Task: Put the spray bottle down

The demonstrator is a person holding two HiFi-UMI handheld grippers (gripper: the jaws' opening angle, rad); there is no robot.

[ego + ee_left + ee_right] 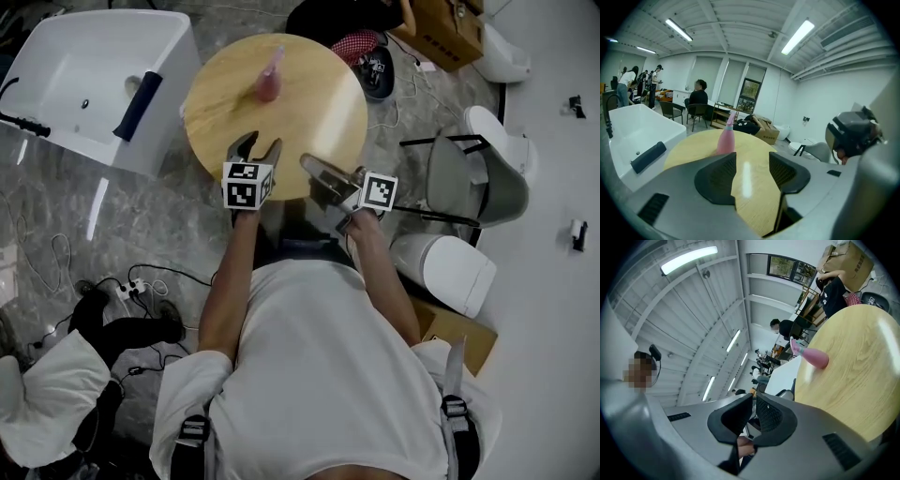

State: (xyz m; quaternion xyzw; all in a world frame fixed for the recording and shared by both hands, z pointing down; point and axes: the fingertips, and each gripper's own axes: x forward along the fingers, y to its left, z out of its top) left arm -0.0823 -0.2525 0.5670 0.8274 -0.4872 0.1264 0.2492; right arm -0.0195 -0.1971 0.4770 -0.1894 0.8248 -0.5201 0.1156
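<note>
The pink spray bottle (269,80) stands up straight on the round wooden counter (319,112), near the far edge. Its top is thin.

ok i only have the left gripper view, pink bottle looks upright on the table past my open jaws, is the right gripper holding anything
observer: no, the right gripper has its jaws almost together with nothing between them.
operator: where is it over the table
observer: the head view shows it over the near edge of the table, beside the left gripper.
operator: anything else up there near the bottle
observer: no, the bottle stands alone toward the far side, apart from both grippers.
</note>
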